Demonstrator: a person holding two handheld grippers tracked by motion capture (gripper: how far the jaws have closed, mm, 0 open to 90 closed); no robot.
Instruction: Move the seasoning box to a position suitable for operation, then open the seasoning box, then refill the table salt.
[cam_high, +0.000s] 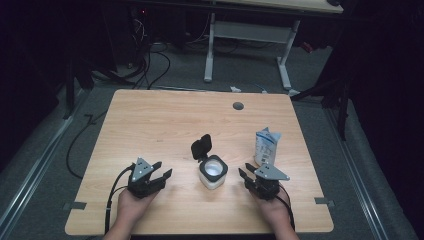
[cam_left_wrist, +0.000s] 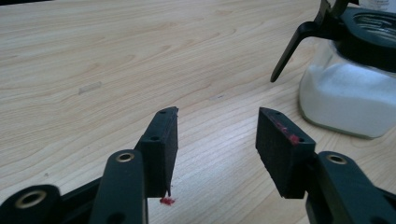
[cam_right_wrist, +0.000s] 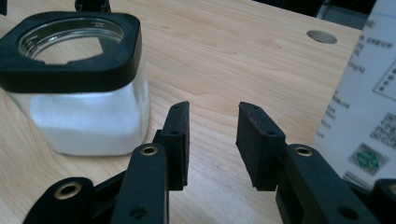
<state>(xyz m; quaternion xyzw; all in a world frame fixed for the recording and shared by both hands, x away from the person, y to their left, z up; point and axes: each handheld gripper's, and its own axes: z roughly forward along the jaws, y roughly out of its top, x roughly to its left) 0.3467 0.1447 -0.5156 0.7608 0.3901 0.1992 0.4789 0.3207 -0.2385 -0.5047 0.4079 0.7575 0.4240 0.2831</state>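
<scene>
Jar (cam_high: 213, 172): stood uncapped at table centre, flip lid (cam_high: 201, 147) raised.
Carton (cam_high: 265, 146): untouched at two o'clock.
Left gripper (cam_high: 164, 175), right gripper (cam_high: 245, 174): jaws spread, empty.
Left: pouring, apparently.

Black two-jaw tools (cam_high: 159, 176) with brass rivets, grey three-cornered plates, trailing black cables.

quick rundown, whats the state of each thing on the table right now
jar: upright, open, holding white powder
jar lid: flipped up on its hinge at the back of the jar
carton: upright, top torn open, right of the jar
left hand-held gripper: jaws open, nothing between them, left of the jar
right hand-held gripper: jaws open, nothing between them, between the jar and the carton
</scene>
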